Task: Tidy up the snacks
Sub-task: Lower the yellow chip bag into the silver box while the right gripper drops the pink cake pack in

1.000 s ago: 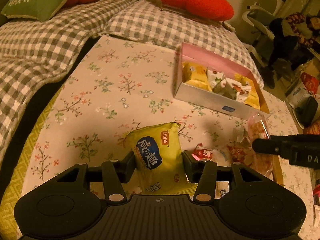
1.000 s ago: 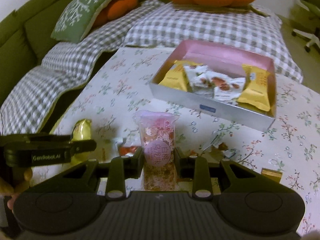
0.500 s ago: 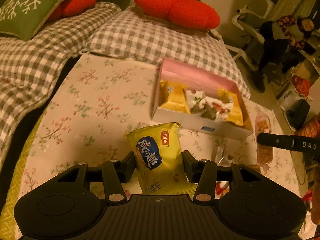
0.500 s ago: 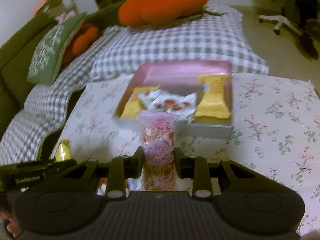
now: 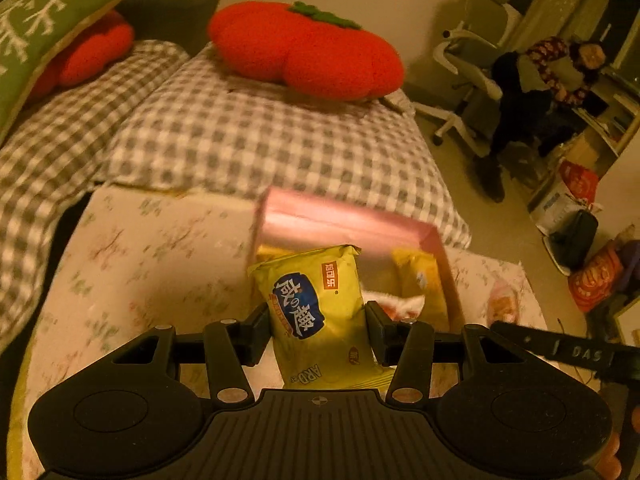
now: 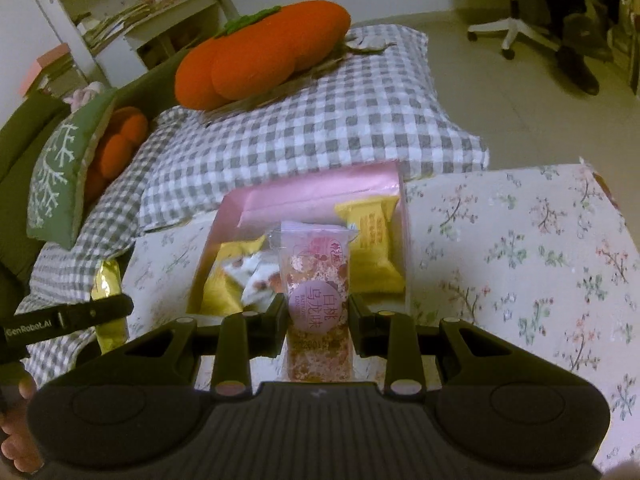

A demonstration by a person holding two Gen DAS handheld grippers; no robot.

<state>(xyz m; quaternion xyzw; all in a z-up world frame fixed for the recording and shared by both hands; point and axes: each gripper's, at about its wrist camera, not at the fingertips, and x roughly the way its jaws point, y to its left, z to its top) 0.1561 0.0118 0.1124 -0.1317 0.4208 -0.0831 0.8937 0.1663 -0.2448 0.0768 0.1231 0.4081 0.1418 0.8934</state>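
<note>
Two crinkly snack packets, yellow foil packet (image 5: 318,316), clear pink packet (image 6: 318,296), pink box (image 6: 320,200)

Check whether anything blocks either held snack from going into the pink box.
Nothing visible does. The left gripper holds the yellow biscuit packet, the right gripper the pink peach-oolong bar, both before the open-topped pink cardboard box.

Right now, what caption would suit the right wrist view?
Right gripper holding a pink snack packet before the pink box of wrapped snacks on a floral tablecloth.
</note>
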